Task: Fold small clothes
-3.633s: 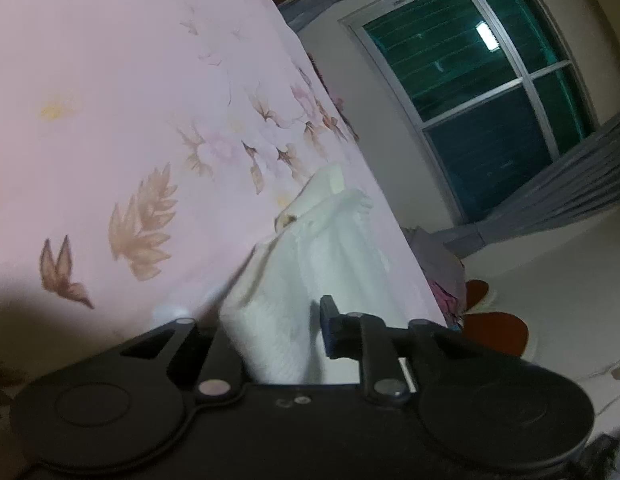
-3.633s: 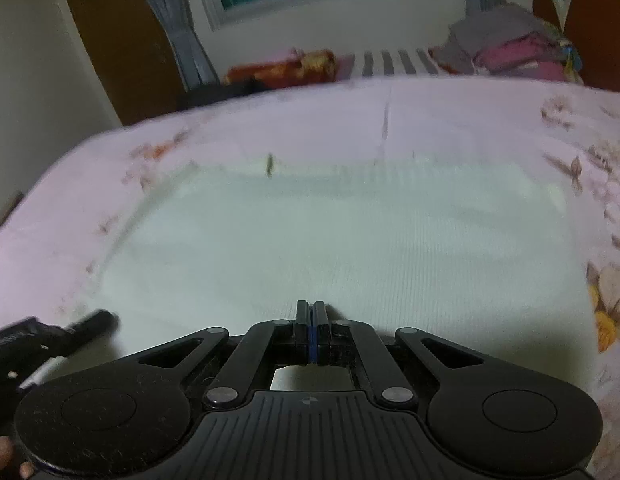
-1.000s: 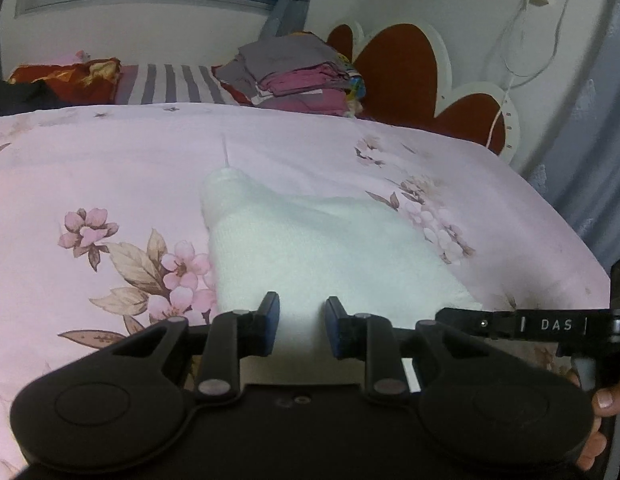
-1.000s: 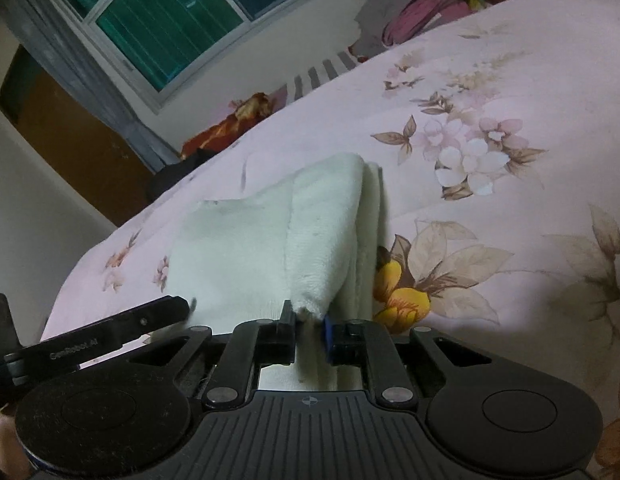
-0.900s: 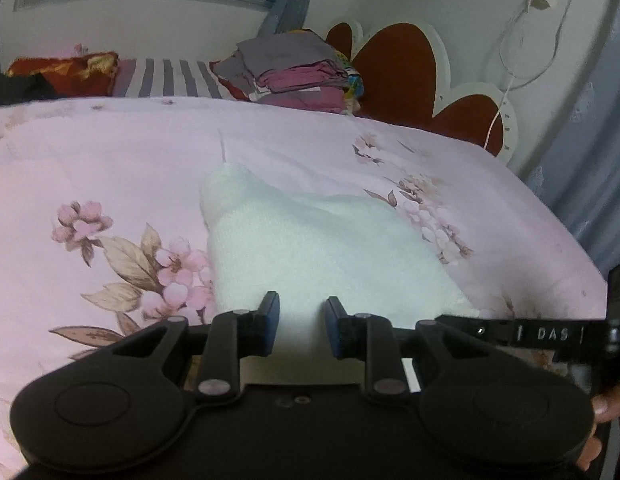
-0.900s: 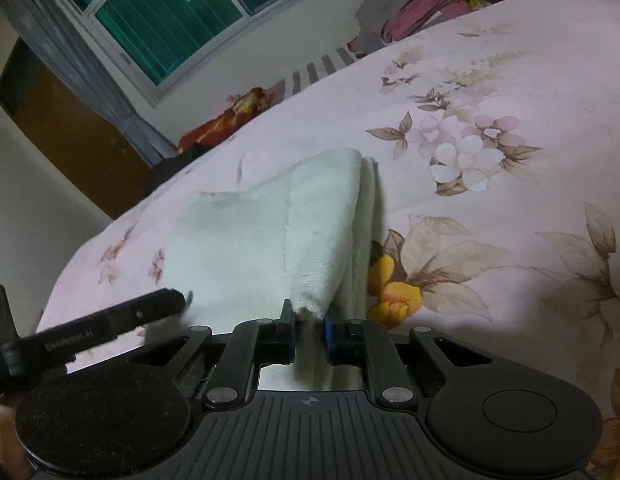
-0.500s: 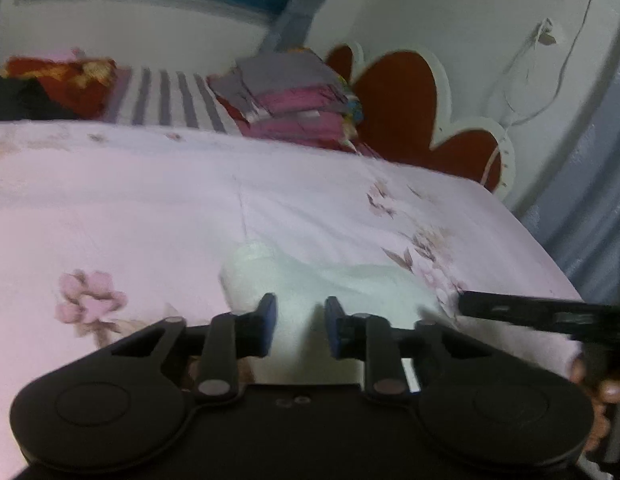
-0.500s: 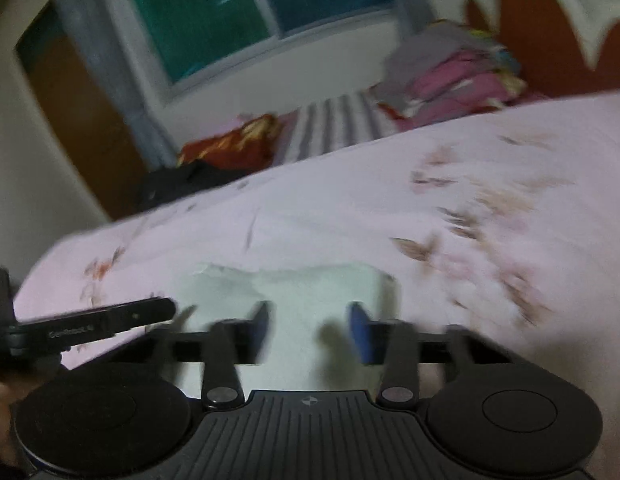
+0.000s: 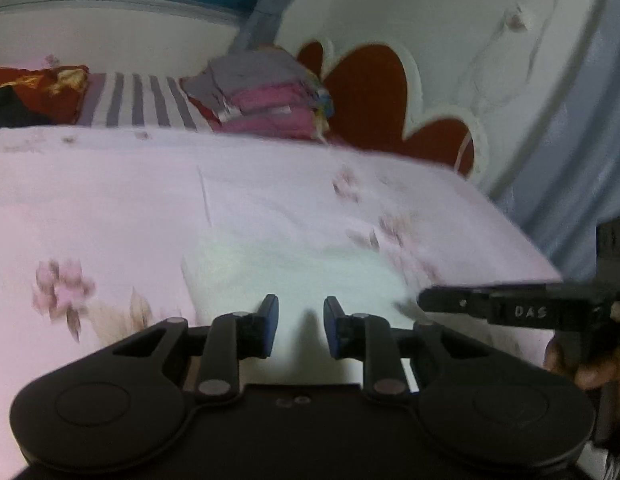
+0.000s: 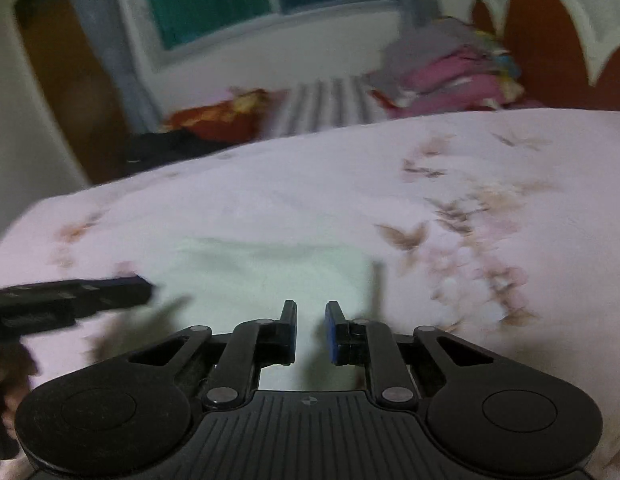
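A folded white cloth (image 9: 294,272) lies flat on the pink floral bedsheet (image 9: 90,208). My left gripper (image 9: 297,312) is open and empty, just above the cloth's near edge. In the right wrist view the same cloth (image 10: 266,272) lies ahead of my right gripper (image 10: 311,316), which is open and empty over its near edge. The other gripper shows at the side of each view, the right one (image 9: 510,310) and the left one (image 10: 70,300).
A stack of folded grey and pink clothes (image 9: 262,96) sits at the far end of the bed by the red heart-shaped headboard (image 9: 374,92). A striped pillow (image 9: 138,100) and a red item (image 9: 38,84) lie below the window. The bed's right edge (image 9: 526,248) drops off near a curtain.
My right gripper let go of the folded cloth edge and opened. Both grippers drew back and tilted up from the cloth, which now lies flat.
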Demonstrator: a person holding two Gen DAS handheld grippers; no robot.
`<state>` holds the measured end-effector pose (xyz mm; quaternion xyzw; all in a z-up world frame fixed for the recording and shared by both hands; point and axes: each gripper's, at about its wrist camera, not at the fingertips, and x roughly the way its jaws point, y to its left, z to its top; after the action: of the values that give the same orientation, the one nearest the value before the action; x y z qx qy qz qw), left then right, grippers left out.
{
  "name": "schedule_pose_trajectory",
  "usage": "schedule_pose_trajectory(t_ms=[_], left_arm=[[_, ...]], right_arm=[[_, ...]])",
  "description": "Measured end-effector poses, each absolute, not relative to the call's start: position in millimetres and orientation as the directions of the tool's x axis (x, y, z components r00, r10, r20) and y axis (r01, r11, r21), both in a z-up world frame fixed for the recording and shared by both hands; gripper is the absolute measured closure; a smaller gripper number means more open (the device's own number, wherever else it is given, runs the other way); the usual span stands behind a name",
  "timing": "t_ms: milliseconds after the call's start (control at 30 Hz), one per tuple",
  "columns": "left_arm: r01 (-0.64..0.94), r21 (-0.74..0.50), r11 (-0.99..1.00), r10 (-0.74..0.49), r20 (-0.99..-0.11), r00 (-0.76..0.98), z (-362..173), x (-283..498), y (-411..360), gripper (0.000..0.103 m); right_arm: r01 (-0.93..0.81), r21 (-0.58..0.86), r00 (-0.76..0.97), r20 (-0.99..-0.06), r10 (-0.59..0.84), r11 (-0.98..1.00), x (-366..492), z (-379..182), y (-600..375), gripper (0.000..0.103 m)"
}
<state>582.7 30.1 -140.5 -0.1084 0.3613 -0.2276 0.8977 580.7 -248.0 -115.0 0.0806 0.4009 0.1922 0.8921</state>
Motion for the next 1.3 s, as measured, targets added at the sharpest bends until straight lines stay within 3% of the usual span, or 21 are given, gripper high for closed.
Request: schedule_pose_trajectory(t_ms=[100,133,267,433,567,733,933,1033,1167,1300], left_arm=[[0.324,-0.378,0.867,-0.497,-0.623,0.604,-160.1,570.4,22.3,0.08],[0.32,-0.404,0.857,-0.514,-0.618,0.594,-161.8,566.0,20.8,0.08],[0.354,-0.424,0.834,-0.551,-0.602,0.577,-153.0,536.8,20.0,0.08],[0.331,-0.447,0.831,-0.554,-0.61,0.567,-162.5,485.2,37.5,0.08],[0.279,-0.511,0.813,-0.572,-0.609,0.55,-184.1,466.8,45.1,0.08],[0.31,-0.457,0.834,-0.55,-0.633,0.545,-180.6,457.8,42.6,0.08],[0.319,-0.392,0.863,-0.505,-0.655,0.562,-166.1,439.5,40.6,0.08],[0.294,-0.352,0.889,-0.458,-0.655,0.601,-156.4,435.5,41.9,0.079],[0.277,-0.304,0.912,-0.411,-0.706,0.577,-168.1,440.7,31.5,0.077],[0.251,-0.277,0.928,-0.373,-0.71,0.597,-161.4,432.2,29.4,0.076]], right_arm=[[-0.347,0.195,0.537,-0.761,0.365,0.917,561.9,-138.2,-227.2,0.087],[-0.348,0.157,0.569,-0.748,0.341,0.924,554.7,-145.0,-227.7,0.087],[-0.251,0.171,0.602,-0.743,0.292,0.953,540.7,-136.6,-240.2,0.087],[-0.324,0.192,0.615,-0.701,0.361,0.926,485.4,-111.3,-231.7,0.087],[-0.334,0.133,0.566,-0.763,0.311,0.933,460.4,-130.9,-209.4,0.087],[-0.272,0.06,0.553,-0.807,0.207,0.96,448.8,-148.9,-220.7,0.087],[-0.242,0.058,0.554,-0.811,0.187,0.969,443.7,-140.2,-222.8,0.087],[-0.239,0.099,0.615,-0.754,0.23,0.966,429.9,-119.2,-222.0,0.087],[-0.223,0.074,0.542,-0.819,0.187,0.972,432.8,-145.6,-214.1,0.087],[-0.206,0.091,0.564,-0.802,0.195,0.974,431.3,-145.4,-217.3,0.087]])
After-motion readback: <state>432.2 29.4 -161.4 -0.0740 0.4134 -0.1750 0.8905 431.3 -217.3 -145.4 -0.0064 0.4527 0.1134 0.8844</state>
